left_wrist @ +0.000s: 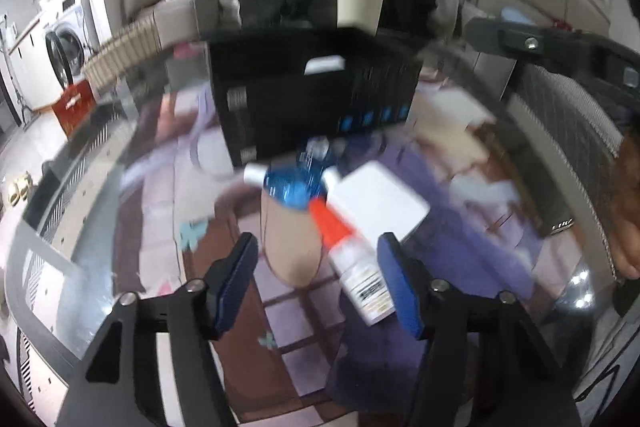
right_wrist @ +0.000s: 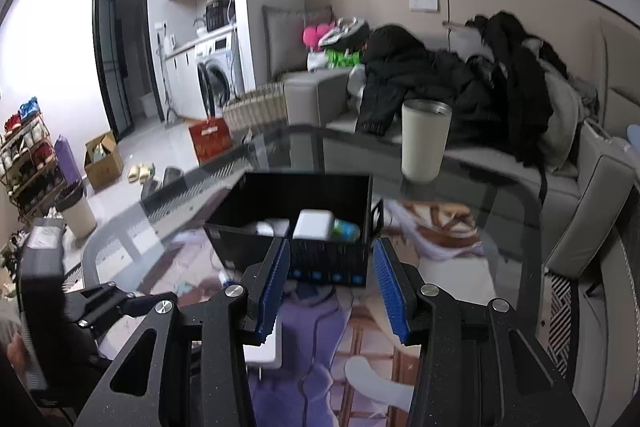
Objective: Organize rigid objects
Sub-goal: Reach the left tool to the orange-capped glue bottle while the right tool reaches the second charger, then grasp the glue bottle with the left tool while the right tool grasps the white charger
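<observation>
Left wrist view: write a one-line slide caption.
Open left gripper above an orange-capped bottle and white box before a black bin.

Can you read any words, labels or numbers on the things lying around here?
None can be read.
white bottle with orange cap: printed label and barcode, too blurred.
black crate: small blue marks along the front, too small.
red box on the floor: gold print, illegible.

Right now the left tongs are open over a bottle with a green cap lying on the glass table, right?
Not quite: the cap is orange-red, not green. The left wrist view shows the left tongs open over the bottle lying on the glass table.
</observation>
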`<action>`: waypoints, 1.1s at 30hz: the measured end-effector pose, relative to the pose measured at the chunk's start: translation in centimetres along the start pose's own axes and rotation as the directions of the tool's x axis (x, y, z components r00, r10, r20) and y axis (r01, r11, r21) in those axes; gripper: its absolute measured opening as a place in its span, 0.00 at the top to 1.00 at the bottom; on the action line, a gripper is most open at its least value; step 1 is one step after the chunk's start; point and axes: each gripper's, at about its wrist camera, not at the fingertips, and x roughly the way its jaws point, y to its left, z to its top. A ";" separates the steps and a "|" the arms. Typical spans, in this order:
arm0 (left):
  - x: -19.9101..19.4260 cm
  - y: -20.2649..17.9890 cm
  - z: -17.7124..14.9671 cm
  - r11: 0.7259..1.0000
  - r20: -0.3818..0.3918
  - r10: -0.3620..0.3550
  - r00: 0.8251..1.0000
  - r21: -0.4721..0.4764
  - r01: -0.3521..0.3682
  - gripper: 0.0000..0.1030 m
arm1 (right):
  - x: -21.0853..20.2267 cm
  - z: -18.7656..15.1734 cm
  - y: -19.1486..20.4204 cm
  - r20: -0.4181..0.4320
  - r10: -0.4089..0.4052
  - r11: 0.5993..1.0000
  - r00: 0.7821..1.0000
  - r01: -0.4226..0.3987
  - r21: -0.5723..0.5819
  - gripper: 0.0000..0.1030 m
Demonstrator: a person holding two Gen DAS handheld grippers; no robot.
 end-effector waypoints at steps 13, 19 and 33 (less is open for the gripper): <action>0.4 0.6 -0.7 0.999 -0.068 -0.035 0.997 0.019 0.037 0.63 | 6.1 -3.5 3.1 -0.238 0.079 0.996 0.968 -0.085 -0.015 0.57; 0.2 2.6 -0.7 1.000 -0.080 -0.026 0.996 -0.015 0.025 0.81 | 7.4 -4.2 4.8 -0.293 0.106 0.992 0.950 -0.121 -0.032 0.57; -0.3 4.7 -1.5 0.999 -0.075 -0.024 0.997 -0.049 0.021 0.75 | 9.0 -4.6 6.8 -0.338 0.108 0.989 0.935 -0.134 -0.055 0.56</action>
